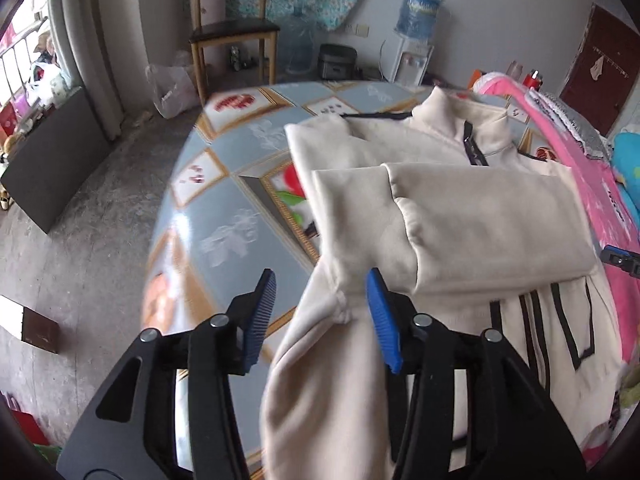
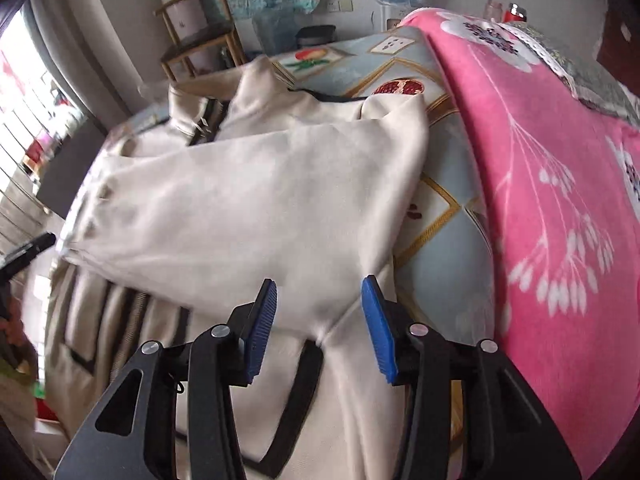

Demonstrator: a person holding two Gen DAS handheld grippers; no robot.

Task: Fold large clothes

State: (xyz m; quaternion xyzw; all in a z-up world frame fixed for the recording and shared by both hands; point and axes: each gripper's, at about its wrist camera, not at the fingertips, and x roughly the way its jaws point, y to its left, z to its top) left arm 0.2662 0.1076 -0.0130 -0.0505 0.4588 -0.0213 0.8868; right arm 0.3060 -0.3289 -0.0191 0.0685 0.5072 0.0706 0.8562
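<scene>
A cream zip-up jacket (image 1: 460, 216) with black trim lies on the table, collar at the far end, both sleeves folded across its chest. My left gripper (image 1: 320, 280) stands open at the jacket's left side; a bunched fold of fabric lies between the pads, against the right one, with neither pad pressing on it. In the right wrist view the same jacket (image 2: 248, 200) fills the middle. There my right gripper (image 2: 319, 284) is open just above the folded sleeve's near edge, holding nothing. The lower jacket hangs toward me, partly hidden behind the fingers.
The table wears a blue-grey cloth (image 1: 224, 208) with fruit pictures. A pink flowered blanket (image 2: 560, 160) is heaped along the right side. Beyond the table's left edge lies bare concrete floor (image 1: 80, 240). A wooden chair (image 1: 232, 28) and a water dispenser (image 1: 416, 40) stand by the far wall.
</scene>
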